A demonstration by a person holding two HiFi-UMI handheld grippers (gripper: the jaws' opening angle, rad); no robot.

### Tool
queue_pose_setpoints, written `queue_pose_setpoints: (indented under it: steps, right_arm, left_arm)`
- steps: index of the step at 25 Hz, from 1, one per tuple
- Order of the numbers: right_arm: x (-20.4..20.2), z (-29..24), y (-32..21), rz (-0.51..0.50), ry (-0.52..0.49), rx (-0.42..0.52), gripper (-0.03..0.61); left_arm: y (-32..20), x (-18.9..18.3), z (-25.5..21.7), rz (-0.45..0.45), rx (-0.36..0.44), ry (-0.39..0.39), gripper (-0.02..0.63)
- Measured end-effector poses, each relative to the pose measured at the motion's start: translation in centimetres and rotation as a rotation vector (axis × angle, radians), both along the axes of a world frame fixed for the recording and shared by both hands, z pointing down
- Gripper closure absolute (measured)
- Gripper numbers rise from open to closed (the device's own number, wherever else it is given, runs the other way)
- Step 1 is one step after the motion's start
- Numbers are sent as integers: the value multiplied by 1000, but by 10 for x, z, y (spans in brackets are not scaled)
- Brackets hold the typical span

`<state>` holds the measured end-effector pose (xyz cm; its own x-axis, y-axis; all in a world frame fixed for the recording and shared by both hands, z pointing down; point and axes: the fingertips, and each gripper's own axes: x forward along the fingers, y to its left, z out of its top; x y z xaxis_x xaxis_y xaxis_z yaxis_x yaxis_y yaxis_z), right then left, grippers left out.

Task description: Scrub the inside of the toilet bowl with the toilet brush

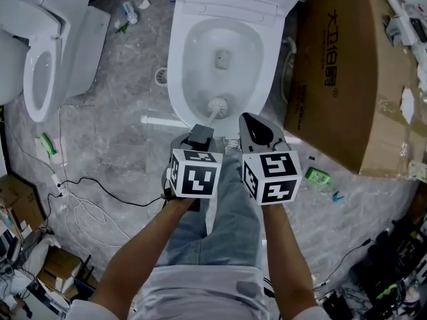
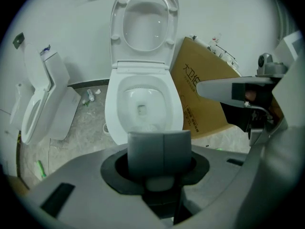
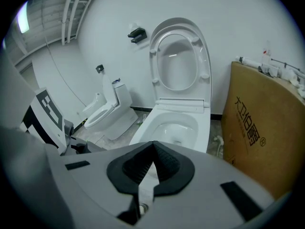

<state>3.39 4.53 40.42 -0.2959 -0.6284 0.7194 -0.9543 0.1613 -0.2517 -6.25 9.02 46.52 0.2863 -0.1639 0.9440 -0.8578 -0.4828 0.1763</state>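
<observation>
The left gripper (image 1: 200, 136) is clamped on the handle of the toilet brush (image 1: 215, 107) — its bristle head sits low inside the toilet bowl (image 1: 179, 59), near side. The right gripper (image 1: 256, 129) has its jaws together, empty.

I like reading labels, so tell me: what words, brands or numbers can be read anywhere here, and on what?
"大卫", then two stylised characters I cannot read surely, then "®": on the big brown cardboard box.
Small print line beside it: too small to read.
Small green bottle on the floor: label too blurred.
Black-and-white cubes on the tongs: square patterns only, no words.
</observation>
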Motion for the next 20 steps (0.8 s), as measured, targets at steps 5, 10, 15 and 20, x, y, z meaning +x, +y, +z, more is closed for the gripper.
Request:
queue_pose_setpoints:
  steps: [5, 10, 15, 20]
  right_arm:
    - [5, 5, 3, 6, -3, -8, 577]
    - [9, 13, 3, -2, -3, -20, 577]
    - [16, 23, -1, -16, -3, -31, 577]
    - [20, 33, -8, -34, -4, -35, 577]
  left_arm:
    - [-1, 17, 1, -11, -23, 64, 457]
    - [-11, 26, 1, -23, -25, 79, 457]
    - [-25, 37, 6, -46, -22, 105, 457]
    - [-40, 45, 14, -68, -8, 126, 457]
